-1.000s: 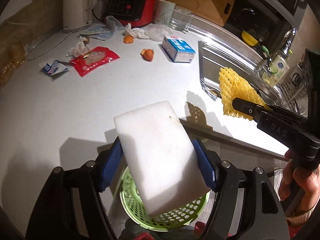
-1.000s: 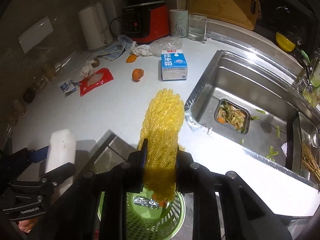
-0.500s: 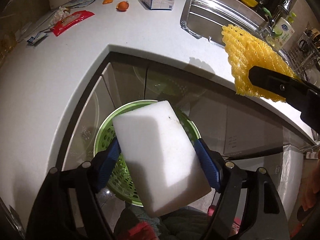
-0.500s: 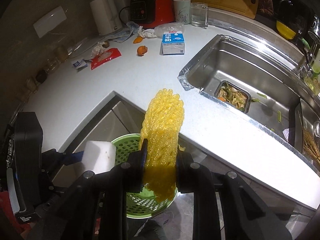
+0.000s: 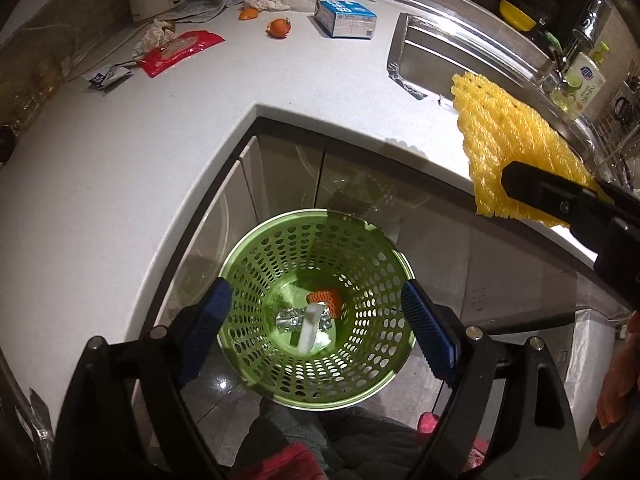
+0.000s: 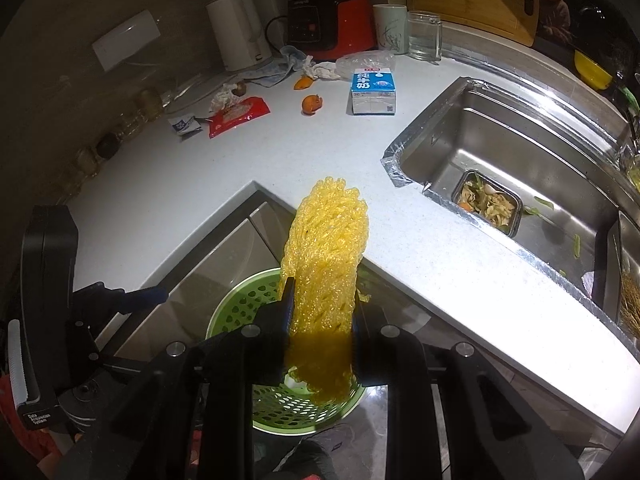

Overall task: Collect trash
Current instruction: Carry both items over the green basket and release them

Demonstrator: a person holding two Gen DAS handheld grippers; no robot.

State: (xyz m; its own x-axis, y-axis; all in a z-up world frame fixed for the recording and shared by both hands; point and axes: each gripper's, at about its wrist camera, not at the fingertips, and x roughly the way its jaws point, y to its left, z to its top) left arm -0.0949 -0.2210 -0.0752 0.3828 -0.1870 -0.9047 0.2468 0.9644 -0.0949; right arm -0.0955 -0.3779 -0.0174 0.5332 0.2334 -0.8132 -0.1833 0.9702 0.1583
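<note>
My left gripper [image 5: 316, 324] hangs over the green perforated bin [image 5: 256, 272] on the floor, its jaws opening with nothing between them. The white foam block [image 5: 310, 328] lies inside the bin beside crumpled foil [image 5: 288, 320] and an orange net [image 5: 330, 298]. My right gripper [image 6: 322, 314] is shut on a yellow foam net [image 6: 326, 248], held upright above the bin [image 6: 240, 304] at the counter's edge. The same yellow foam net [image 5: 508, 140] shows at the right of the left wrist view.
On the white counter [image 6: 280, 152] lie a milk carton [image 6: 373, 92], a red packet [image 6: 238, 114], orange peels [image 6: 311, 103], tissues and a small torn sachet [image 6: 183, 124]. A steel sink [image 6: 520, 152] with food scraps is at the right. Kettle, red cooker, glasses stand behind.
The white foam block has left the left gripper's jaws and dropped into the green bin. Both grippers moved off the counter to above the bin. The right gripper still holds the yellow net.
</note>
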